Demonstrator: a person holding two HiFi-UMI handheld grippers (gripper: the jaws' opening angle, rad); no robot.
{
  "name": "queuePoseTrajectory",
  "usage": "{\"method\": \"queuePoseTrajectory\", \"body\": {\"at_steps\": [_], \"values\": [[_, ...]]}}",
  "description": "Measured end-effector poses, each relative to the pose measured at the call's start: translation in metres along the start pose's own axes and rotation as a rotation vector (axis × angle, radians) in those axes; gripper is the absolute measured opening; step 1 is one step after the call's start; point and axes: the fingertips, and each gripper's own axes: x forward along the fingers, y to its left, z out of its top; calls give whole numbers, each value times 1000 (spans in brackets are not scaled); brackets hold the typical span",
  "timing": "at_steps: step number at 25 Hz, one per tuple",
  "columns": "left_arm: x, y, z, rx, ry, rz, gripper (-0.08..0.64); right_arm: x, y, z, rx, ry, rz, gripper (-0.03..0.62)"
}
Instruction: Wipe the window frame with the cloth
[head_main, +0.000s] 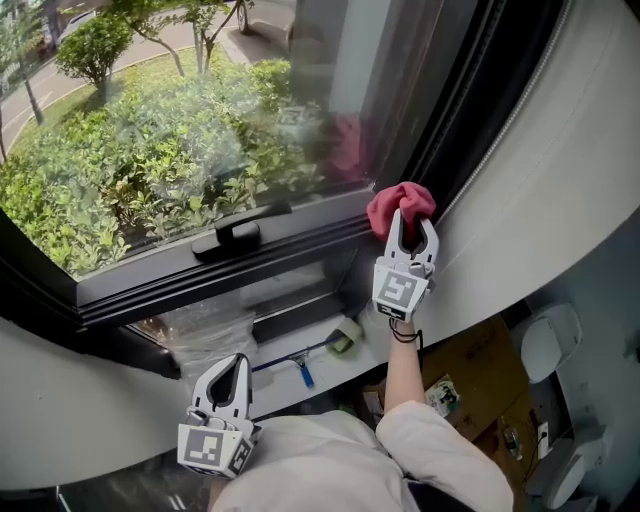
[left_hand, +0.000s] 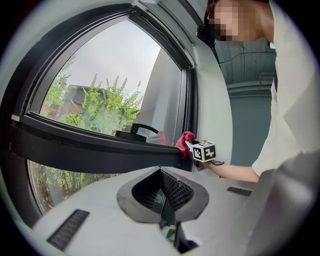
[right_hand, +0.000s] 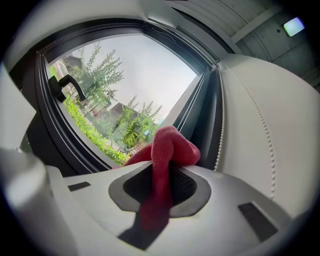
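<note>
Cloth (head_main: 400, 202) in right gripper (head_main: 412, 224) touches window frame (head_main: 310, 225).

In the head view the red cloth (head_main: 401, 203) hides the right corner of the window frame (head_main: 310, 236), so contact there cannot be told; the frame runs off the left edge, and a pale shirt (head_main: 320, 455) hides the hand behind the left gripper (head_main: 237, 360)

The head view looks steeply down from overhead at the window frame (head_main: 300, 228), fairly near. The left gripper view sits low and further back, facing along the frame's bottom rail toward its right corner. The right gripper view is close against that corner, facing out through the glass (right_hand: 125, 85). All three share the window handle (head_main: 235, 232) and the cloth (head_main: 400, 203).
</note>
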Motion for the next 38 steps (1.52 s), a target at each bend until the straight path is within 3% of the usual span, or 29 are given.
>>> {"method": "queuePoseTrajectory", "body": {"at_steps": [11,15,19,25,38], "values": [[-11,31,1,60,-2,90,9,-2,7,-23,43,43,26,86],[-42,41,13,63,26,216,9,-7,14,-35,72,89,92,86],[-59,75,11,92,-17,310,8,-3,11,-33,81,51,57,86],[-92,82,-12,77,30,445,8,-6,14,-31,87,35,93,87],[-76,51,-27,72,9,455,8,-12,15,-31,74,1,138,87]]}}
